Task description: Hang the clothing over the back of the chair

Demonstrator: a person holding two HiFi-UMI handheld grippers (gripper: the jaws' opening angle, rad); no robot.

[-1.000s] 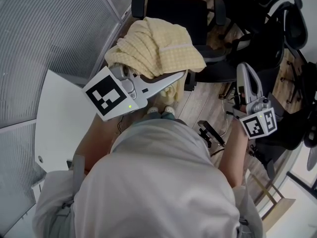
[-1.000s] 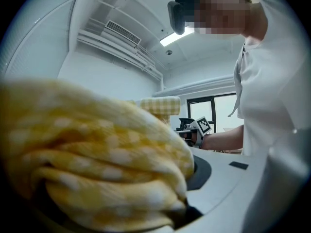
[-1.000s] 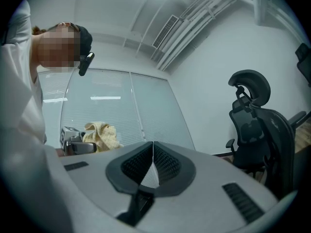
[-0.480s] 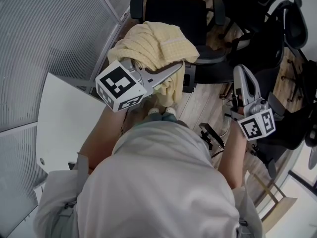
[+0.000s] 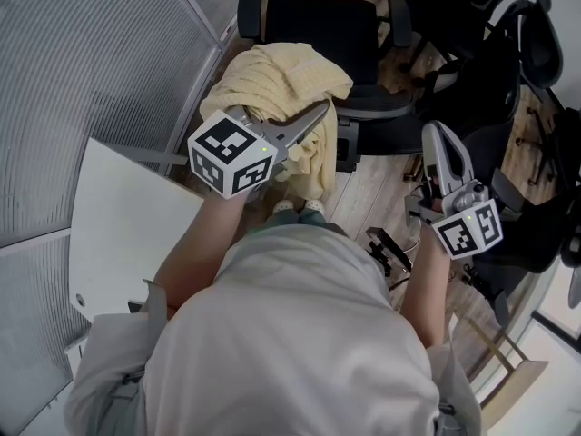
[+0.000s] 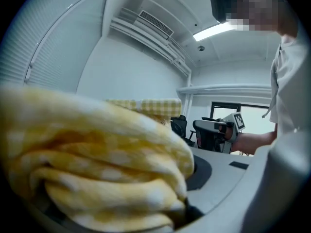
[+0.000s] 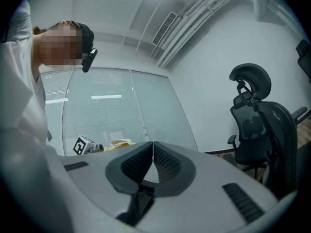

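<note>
Head view has the left gripper (image 5: 313, 119) clamped on a fold of the yellow checked clothing (image 5: 272, 75), which sits heaped over the near side of the black chair (image 5: 322, 16) with part hanging down. Left gripper view is pretty much all bunched fabric between the jaws. Right gripper (image 5: 442, 139) is off to the side, apart from the clothing, jaws pressed together on nothing.

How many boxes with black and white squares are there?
2. One marker cube sits on the left gripper, beside the yellow checked cloth; the other sits on the right gripper. None looks hidden.
</note>
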